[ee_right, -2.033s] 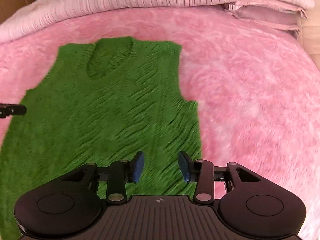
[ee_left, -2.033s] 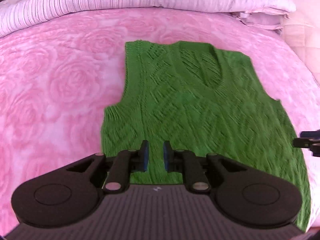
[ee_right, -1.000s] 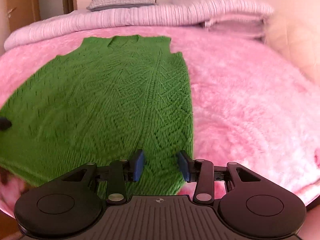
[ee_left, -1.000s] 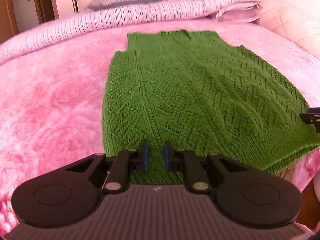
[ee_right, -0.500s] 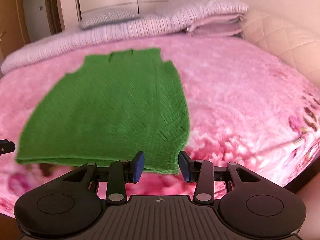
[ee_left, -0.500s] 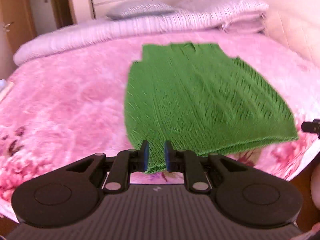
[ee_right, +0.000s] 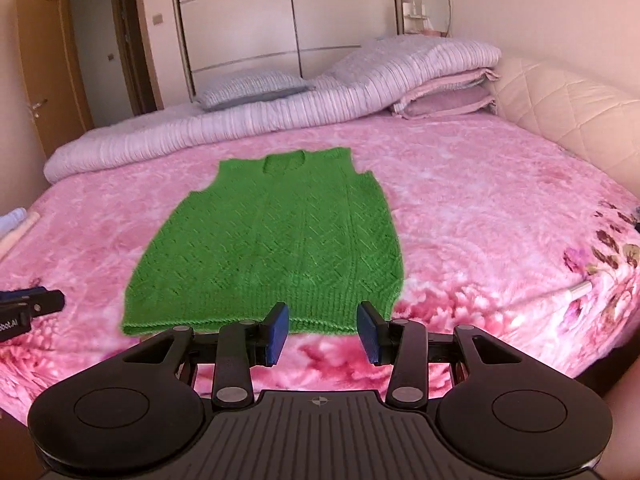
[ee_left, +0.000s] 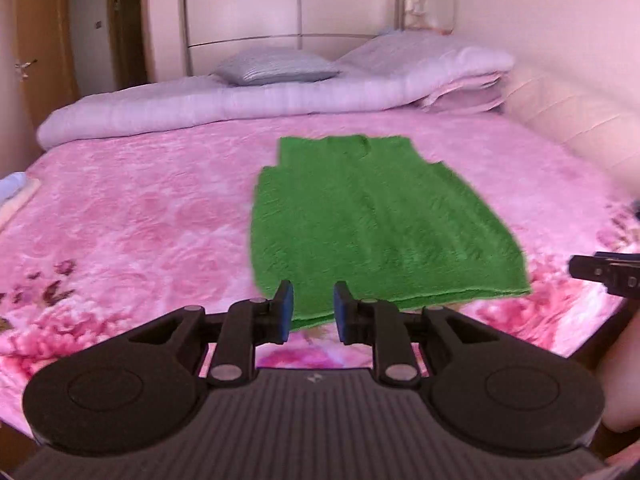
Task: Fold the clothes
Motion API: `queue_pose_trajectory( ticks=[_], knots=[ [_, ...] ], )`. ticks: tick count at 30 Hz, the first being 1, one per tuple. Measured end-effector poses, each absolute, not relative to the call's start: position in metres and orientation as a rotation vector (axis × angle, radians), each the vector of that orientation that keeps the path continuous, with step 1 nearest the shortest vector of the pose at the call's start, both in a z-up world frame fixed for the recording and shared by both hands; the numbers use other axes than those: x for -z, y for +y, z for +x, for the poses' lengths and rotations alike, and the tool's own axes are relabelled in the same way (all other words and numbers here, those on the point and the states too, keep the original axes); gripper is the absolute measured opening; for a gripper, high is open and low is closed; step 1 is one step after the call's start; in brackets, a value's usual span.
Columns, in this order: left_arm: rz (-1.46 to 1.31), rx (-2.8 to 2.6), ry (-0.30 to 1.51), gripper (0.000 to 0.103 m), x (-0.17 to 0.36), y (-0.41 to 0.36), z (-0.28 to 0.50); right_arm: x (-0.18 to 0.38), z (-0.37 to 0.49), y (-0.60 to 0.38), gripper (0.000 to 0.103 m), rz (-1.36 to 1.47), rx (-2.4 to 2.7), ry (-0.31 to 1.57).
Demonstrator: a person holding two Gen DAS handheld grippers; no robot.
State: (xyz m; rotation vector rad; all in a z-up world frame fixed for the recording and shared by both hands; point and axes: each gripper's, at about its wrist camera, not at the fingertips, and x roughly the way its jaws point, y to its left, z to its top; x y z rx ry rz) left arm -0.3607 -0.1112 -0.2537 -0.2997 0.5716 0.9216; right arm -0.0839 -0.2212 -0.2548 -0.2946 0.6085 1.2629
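Observation:
A green knitted vest lies flat on the pink bed cover, neck toward the pillows and hem toward me. My left gripper hovers open, with a narrow gap, just short of the hem's left part. My right gripper is open wider, in front of the hem's right part. Neither holds anything. The right gripper's tip shows at the right edge of the left wrist view, and the left gripper's tip at the left edge of the right wrist view.
A rolled striped quilt and stacked pillows lie across the far end of the bed. A padded headboard runs along the right side. Wardrobe doors and a wooden door stand behind. Folded pale cloth sits at the bed's left edge.
Both grippers have pulled back and risen from over the vest to beyond its hem; the whole vest and room are now in view. The vest has not moved.

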Motion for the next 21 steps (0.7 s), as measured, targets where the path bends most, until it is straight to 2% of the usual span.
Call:
queue_pose_trajectory(
  ticks=[5,13,21],
  knots=[
    [-0.181,-0.807,0.621,0.018,0.28,-0.109,-0.352,0.265,-0.086,-0.225,0.042,-0.321,-1.357,0.518],
    [0.112,-0.667,0.764,0.02,0.336,-0.091,-0.286,0.324,-0.11,-0.169,0.042,-0.671,-1.397,0.301],
    [0.358,-0.59,0.888,0.021,0.388,-0.076,-0.248,0.38,-0.107,-0.12,0.042,-0.905,-1.425,0.154]
  ],
)
